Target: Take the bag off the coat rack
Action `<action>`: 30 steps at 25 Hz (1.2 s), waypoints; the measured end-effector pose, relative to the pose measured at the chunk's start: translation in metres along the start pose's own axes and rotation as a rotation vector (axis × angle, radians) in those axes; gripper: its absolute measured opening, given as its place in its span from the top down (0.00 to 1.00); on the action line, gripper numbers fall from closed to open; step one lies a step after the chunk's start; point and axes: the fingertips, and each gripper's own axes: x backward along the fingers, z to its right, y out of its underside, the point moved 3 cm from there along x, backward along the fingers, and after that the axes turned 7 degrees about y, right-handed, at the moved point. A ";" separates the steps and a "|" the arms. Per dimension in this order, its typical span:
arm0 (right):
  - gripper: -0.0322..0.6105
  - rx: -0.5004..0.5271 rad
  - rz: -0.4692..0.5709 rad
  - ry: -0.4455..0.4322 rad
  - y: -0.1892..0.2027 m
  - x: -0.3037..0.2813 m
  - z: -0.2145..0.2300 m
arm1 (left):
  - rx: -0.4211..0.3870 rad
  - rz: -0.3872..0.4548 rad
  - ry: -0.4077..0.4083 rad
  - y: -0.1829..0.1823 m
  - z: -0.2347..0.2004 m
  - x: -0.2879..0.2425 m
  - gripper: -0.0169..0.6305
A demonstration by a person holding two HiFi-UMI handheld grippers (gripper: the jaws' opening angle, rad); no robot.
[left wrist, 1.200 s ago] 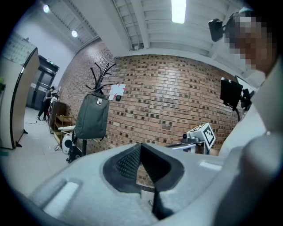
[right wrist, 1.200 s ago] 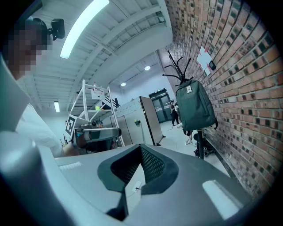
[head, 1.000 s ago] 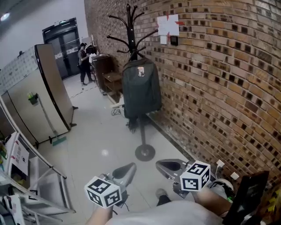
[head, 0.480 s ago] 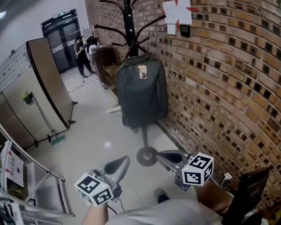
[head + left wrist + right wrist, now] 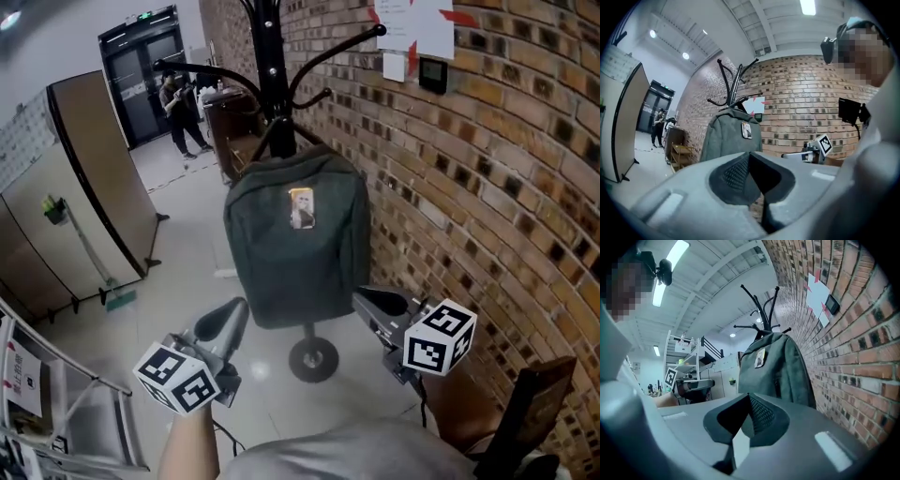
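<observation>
Head view looks down on a dark green bag [image 5: 298,239] hanging from the black coat rack [image 5: 272,56]; its top is up at the hooks and its body covers the pole above the round base [image 5: 313,358] on the pale floor; a small light tag [image 5: 301,207] sits high on the bag's front; the rack stands just beside a brick wall [image 5: 487,187], which runs along the right; the left gripper [image 5: 225,323] is held below the bag's lower left corner, and the right gripper [image 5: 375,302] points in at its lower right corner, each with its marker cube nearer the person; in the left gripper view the jaws are pressed together with nothing between them, and the bag hangs ahead, apart from the tips; the right gripper view shows the same, jaws closed on nothing and the bag beyond them, close to the bricks; farther off, a tall brown panel [image 5: 103,169] leans at the left, and a person [image 5: 178,112] stands near dark double doors [image 5: 141,70].
</observation>
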 end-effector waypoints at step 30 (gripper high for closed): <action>0.21 0.012 0.044 -0.086 -0.071 -0.093 0.099 | -0.040 -0.024 0.052 -0.043 -0.104 -0.108 0.21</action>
